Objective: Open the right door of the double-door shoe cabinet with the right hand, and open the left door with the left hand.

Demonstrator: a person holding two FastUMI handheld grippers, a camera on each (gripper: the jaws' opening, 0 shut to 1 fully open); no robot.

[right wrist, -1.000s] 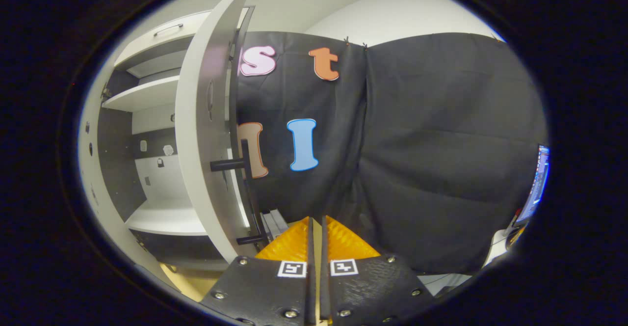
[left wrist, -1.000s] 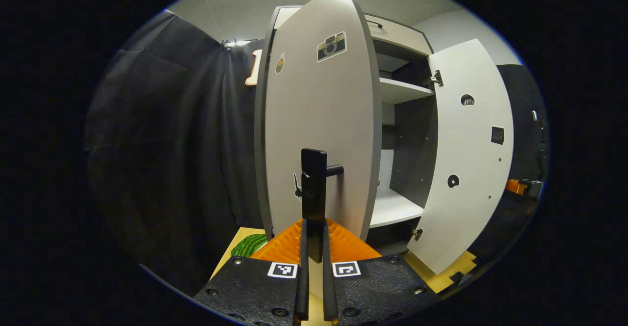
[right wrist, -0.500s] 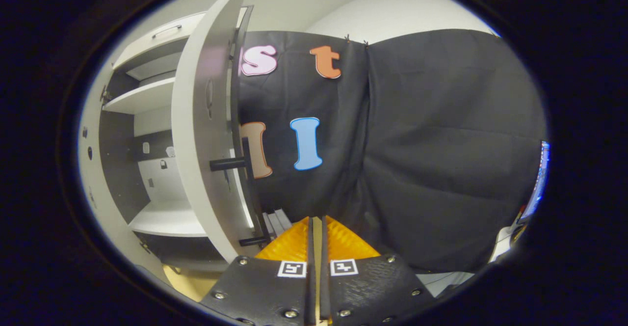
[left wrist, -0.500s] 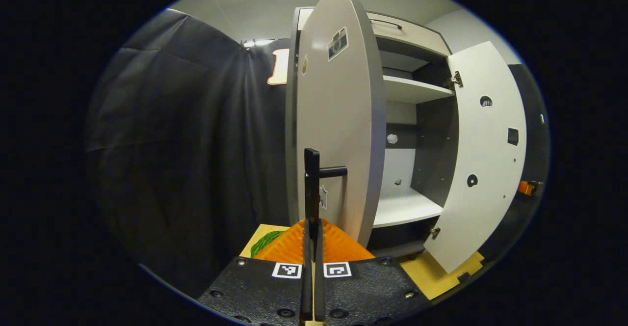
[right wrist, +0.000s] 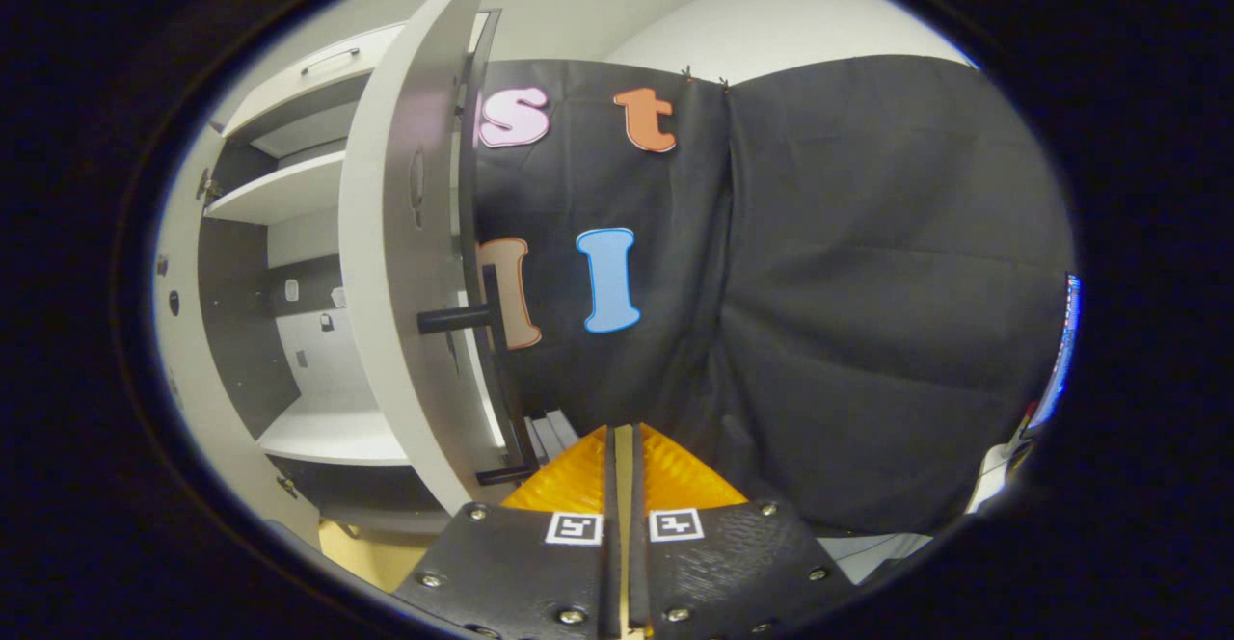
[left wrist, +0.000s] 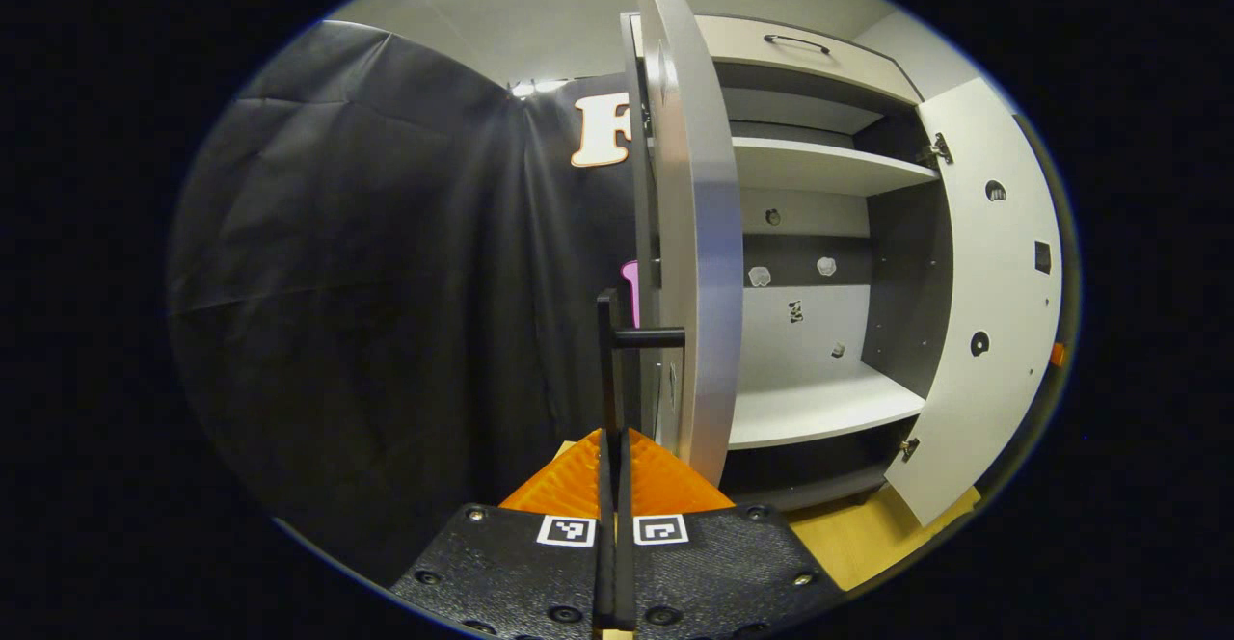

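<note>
The shoe cabinet (left wrist: 819, 404) stands with both doors swung wide, its white shelves bare. In the left gripper view the left door (left wrist: 699, 235) is seen almost edge-on. Its black bar handle (left wrist: 607, 370) runs down between the orange fingers of my left gripper (left wrist: 614, 440), which is shut on it. The right door (left wrist: 993, 332) hangs open farther right. In the right gripper view that right door (right wrist: 390, 264) is edge-on too. Its black handle (right wrist: 499, 370) is just left of my right gripper (right wrist: 622, 433), which is shut, holds nothing and is apart from the handle.
Black booth cloth hangs close behind both doors. A drawer front with a small handle (left wrist: 795, 42) tops the cabinet. Yellow-brown floor mat (left wrist: 868, 544) lies at the cabinet's foot. A lit screen (right wrist: 1056, 360) sits at the far right edge.
The left door has swung farther open, from showing its face to nearly edge-on, with my left gripper following on the handle. The right gripper and right door have barely moved.
</note>
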